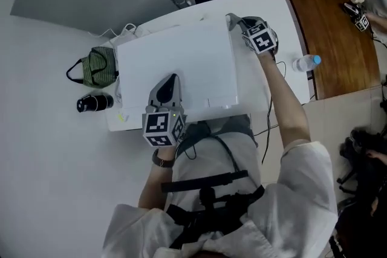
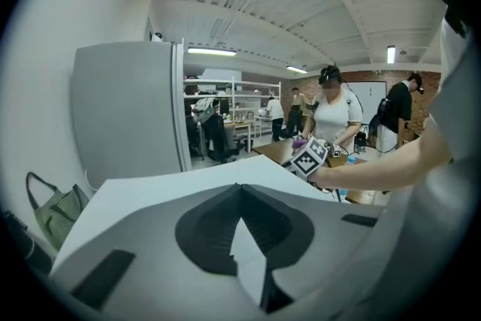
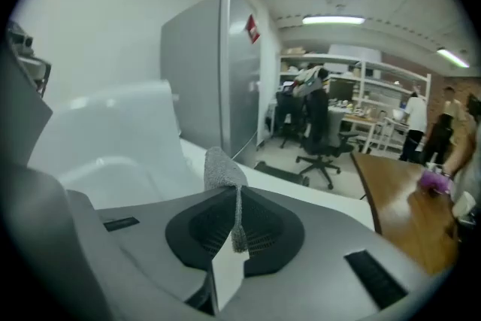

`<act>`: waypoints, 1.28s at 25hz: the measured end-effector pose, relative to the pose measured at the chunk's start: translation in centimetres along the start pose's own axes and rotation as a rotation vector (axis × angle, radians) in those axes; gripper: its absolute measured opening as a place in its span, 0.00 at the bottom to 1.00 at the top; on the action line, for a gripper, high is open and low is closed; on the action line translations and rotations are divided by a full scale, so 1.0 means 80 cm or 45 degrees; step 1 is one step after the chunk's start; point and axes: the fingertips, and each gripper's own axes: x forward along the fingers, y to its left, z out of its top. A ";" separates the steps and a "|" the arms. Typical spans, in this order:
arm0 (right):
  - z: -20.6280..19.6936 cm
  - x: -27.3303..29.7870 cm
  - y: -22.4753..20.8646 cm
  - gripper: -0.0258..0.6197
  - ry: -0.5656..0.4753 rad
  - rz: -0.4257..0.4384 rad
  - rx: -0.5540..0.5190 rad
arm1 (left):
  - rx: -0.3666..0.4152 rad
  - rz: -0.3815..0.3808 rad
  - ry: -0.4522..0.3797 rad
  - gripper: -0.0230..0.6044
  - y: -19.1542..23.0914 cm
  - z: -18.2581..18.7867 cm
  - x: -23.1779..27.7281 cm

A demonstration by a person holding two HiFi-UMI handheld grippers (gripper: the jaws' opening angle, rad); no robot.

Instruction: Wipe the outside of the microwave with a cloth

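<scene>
Nearest: left claw [image 2: 239, 188], clenched and empty, over the near edge of the microwave [image 1: 181, 60] top. Microwave: white, on white counter [image 1: 284, 15]. Right claw [image 3: 237, 190]: at the microwave's far right corner, clamped on grey cloth [image 3: 220, 168], which pokes up past its tips. Left of microwave: green bag [image 1: 98, 66]. Right: water bottle [image 1: 305, 62].

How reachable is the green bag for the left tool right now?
Probably yes: the left tool is over the microwave top, and nothing stands between it and the green bag.
</scene>
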 end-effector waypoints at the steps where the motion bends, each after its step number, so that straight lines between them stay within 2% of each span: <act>1: 0.017 -0.024 0.007 0.10 -0.058 -0.056 0.029 | 0.013 -0.010 -0.029 0.09 0.007 0.005 -0.009; 5: 0.086 -0.154 0.090 0.10 -0.256 -0.264 0.024 | -0.037 -0.066 -0.124 0.09 0.046 0.001 -0.061; 10: 0.144 -0.293 0.269 0.10 -0.504 -0.496 0.086 | -0.085 -0.190 -0.198 0.09 0.113 -0.047 -0.145; 14: 0.154 -0.293 0.450 0.10 -0.572 -0.529 0.115 | -0.095 -0.243 -0.202 0.09 0.198 -0.101 -0.218; 18: 0.168 -0.310 0.560 0.10 -0.580 -0.524 0.077 | -0.145 -0.275 -0.240 0.09 0.229 -0.115 -0.267; 22: 0.162 -0.315 0.616 0.10 -0.584 -0.466 0.126 | -0.164 -0.260 -0.245 0.09 0.235 -0.122 -0.307; 28: 0.157 -0.311 0.648 0.10 -0.649 -0.419 0.196 | -0.203 -0.211 -0.250 0.09 0.244 -0.137 -0.330; 32: 0.160 -0.313 0.650 0.10 -0.686 -0.379 0.228 | -0.204 -0.188 -0.239 0.09 0.234 -0.137 -0.328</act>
